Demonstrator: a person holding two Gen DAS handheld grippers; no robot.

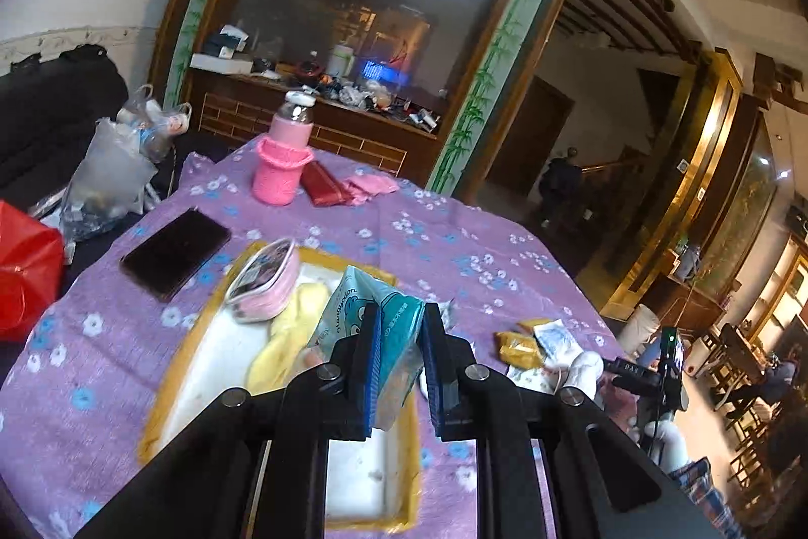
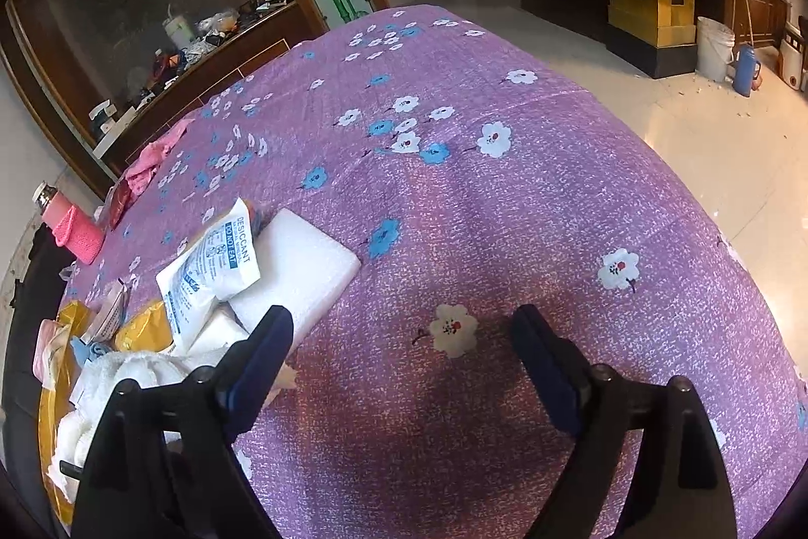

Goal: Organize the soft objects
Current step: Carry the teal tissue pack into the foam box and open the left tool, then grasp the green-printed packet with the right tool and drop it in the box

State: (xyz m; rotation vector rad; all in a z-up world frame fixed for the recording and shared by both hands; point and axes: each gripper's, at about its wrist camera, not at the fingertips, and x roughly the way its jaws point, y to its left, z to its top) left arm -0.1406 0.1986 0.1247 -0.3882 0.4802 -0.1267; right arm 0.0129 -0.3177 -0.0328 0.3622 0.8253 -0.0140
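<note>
My left gripper [image 1: 401, 311] is shut on a teal tissue pack [image 1: 371, 309] and holds it above a yellow-rimmed white tray [image 1: 202, 332]. In the tray lie a pink pouch [image 1: 262, 279] and a yellow soft item [image 1: 288, 337]. My right gripper [image 2: 404, 329] is open and empty over the purple flowered cloth [image 2: 505, 210]. To its left lie a white desiccant bag [image 2: 212, 266], a white foam block [image 2: 298, 271], a yellow packet [image 2: 144, 329] and white fluffy items [image 2: 126, 372].
A black phone [image 1: 174, 253] lies left of the tray. A pink bottle in a knit sleeve [image 1: 283, 155], a red wallet [image 1: 323, 185] and a pink cloth [image 1: 371, 185] sit at the table's far side. Plastic bags [image 1: 106, 180] and a red object [image 1: 25, 271] lie beyond the left edge.
</note>
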